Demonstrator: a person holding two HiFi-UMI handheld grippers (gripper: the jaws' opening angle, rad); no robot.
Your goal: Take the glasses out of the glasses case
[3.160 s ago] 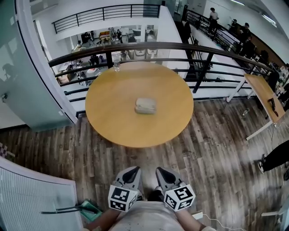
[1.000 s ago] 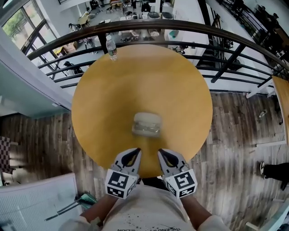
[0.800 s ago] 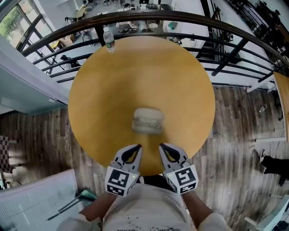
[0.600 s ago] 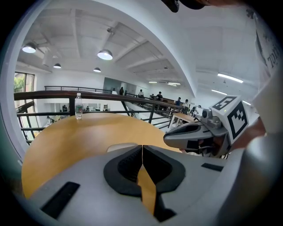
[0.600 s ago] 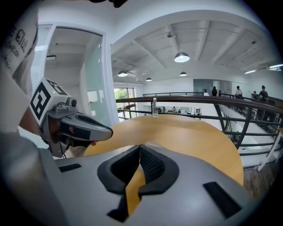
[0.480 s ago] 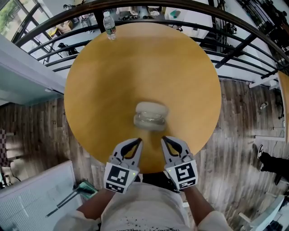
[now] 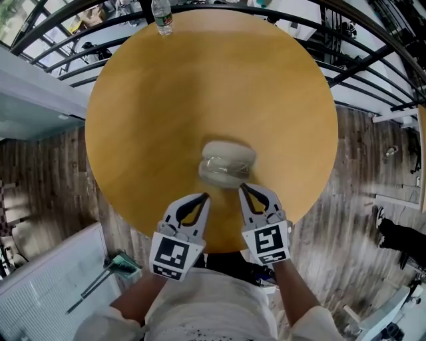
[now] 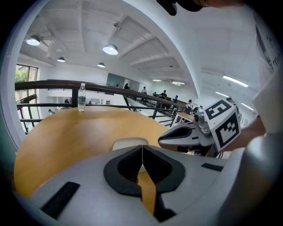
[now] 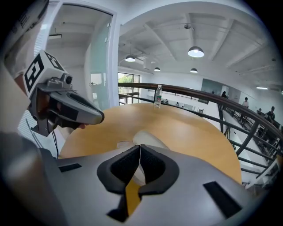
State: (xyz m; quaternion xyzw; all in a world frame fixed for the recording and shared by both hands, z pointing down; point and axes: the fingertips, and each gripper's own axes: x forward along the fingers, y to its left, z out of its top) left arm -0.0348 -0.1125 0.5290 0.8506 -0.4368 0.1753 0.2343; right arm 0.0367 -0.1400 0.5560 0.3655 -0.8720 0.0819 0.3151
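A pale oval glasses case (image 7: pixel 227 163) lies on the round wooden table (image 7: pixel 146 113), a little nearer than its middle. Its near half looks glossy. My left gripper (image 7: pixel 204 196) is shut and empty, its tip just short and left of the case. My right gripper (image 7: pixel 243 188) is shut and empty too, almost at the case's near right edge. In the left gripper view the case (image 8: pixel 129 143) shows just beyond the closed left gripper (image 8: pixel 142 148). The right gripper view has the case (image 9: pixel 149 139) right behind the closed right gripper (image 9: pixel 139 148). No glasses are visible.
A water bottle (image 7: pixel 162 14) stands at the table's far edge, by a dark railing (image 7: pixel 373 60). The table's near edge runs under both grippers. A white panel (image 7: pixel 40 286) and a green-handled tool (image 7: pixel 110 270) lie on the plank floor at left.
The person has walked up to the table. Both grippers have moved forward over its near edge, close to the case. Both stayed shut; the case has not moved.
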